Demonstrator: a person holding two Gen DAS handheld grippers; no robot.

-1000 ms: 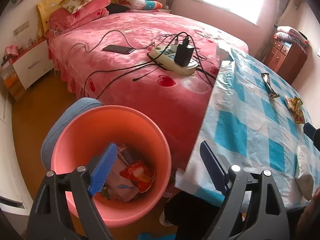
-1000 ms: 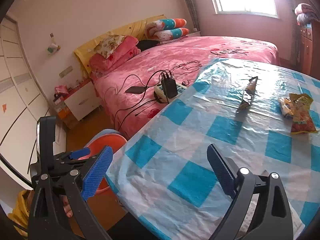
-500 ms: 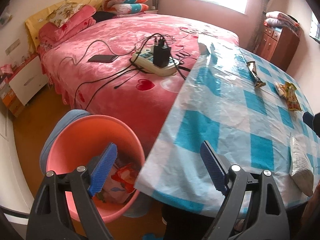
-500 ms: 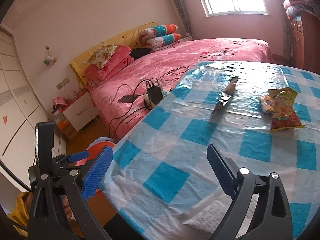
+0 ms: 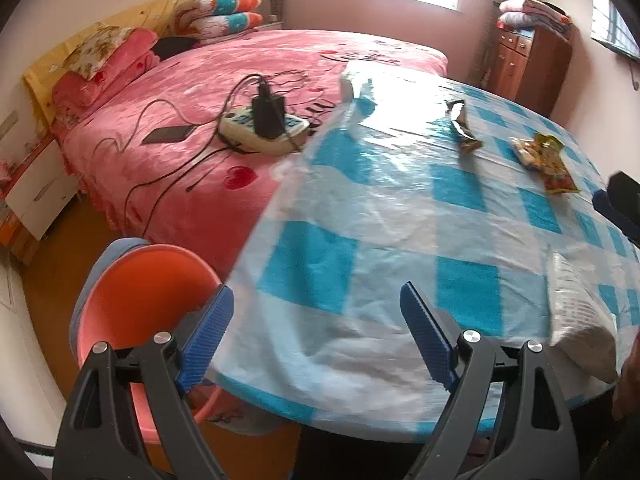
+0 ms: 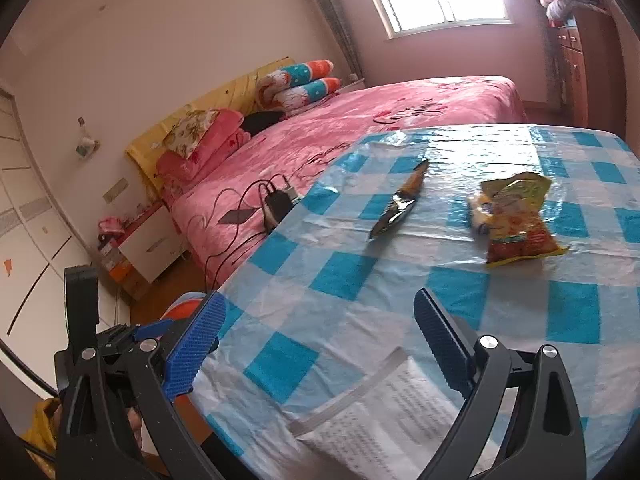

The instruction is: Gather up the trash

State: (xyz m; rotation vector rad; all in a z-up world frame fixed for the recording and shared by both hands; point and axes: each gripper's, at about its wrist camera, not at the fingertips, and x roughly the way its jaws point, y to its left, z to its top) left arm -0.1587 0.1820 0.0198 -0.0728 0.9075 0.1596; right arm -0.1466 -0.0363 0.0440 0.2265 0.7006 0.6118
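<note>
1. The left tool (image 5: 316, 336) stood wide open and empty, above the near edge of the blue-and-white checked plastic-covered surface (image 5: 360, 216).
2. The right tool (image 6: 320, 348) was likewise spread wide, gripping nothing, a flat white printed packet (image 6: 384, 420) directly below it, probably the next pickup.
3. The round orange plastic bin (image 5: 132, 300) sat on the floor at eight o'clock, handy for drops.
4. A dark foil wrapper (image 6: 396, 208) and a yellow-red snack bag (image 6: 516, 220) lay apart toward one o'clock, uncollected.
</note>
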